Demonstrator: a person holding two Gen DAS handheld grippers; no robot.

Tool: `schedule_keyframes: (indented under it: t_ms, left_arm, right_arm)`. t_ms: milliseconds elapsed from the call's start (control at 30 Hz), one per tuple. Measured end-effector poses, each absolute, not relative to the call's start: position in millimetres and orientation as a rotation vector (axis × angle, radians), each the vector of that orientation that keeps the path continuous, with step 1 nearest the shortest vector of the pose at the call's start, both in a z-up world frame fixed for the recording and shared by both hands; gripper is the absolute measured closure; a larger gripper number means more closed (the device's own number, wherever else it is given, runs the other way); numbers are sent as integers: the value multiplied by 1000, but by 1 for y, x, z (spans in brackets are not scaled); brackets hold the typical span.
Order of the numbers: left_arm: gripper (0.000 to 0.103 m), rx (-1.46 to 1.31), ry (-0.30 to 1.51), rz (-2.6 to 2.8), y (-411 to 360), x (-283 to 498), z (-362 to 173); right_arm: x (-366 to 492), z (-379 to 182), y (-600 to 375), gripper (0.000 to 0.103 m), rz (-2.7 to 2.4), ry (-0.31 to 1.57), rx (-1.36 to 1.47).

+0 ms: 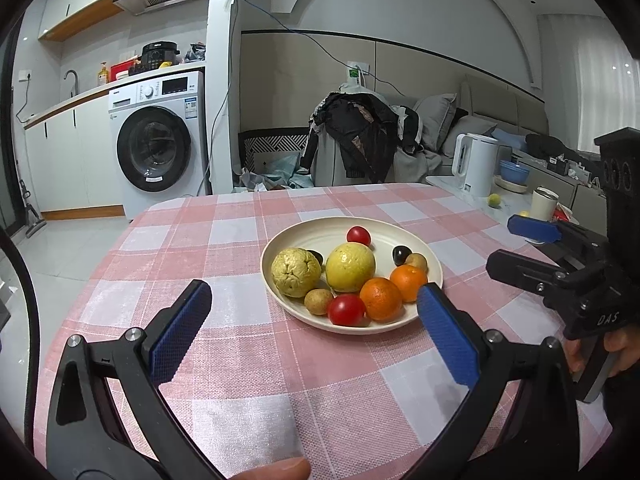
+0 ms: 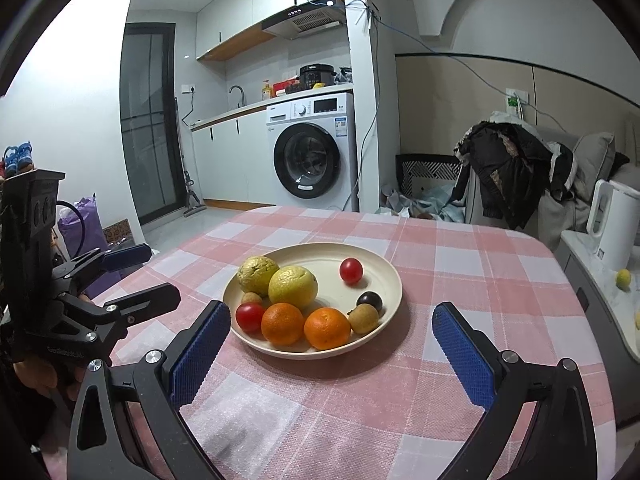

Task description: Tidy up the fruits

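Fruits all lay on plate [image 2: 384,276], frame centre | left tongs [image 1: 314,310] apart, empty | right tongs [image 2: 332,330] apart, empty | any grip: gentle, tomatoes [image 2: 250,317] bruise.

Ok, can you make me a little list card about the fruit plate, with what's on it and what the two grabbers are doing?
plate: cream plate, on the pink checked tablecloth
oranges: two, side by side at the near rim
red tomatoes: two, one near, one far
big yellow-green fruits: two, touching
small brown fruits: two
dark fruit: at least one
left gripper: open, empty, short of the plate
right gripper: open, empty
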State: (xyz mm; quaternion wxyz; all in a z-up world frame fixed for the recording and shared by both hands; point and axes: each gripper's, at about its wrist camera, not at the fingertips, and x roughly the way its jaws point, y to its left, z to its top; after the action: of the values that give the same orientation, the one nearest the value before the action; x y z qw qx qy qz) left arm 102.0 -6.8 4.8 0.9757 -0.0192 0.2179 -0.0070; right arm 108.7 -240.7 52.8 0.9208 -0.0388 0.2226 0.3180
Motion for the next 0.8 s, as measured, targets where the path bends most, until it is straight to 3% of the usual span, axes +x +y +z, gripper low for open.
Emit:
schedule_keyframes:
  t_ms: [800]
  left_arm:
    - [1,-66,443,-45,-1,107,3]
  right_arm:
    - [105,54,-239,0,661,441,-89]
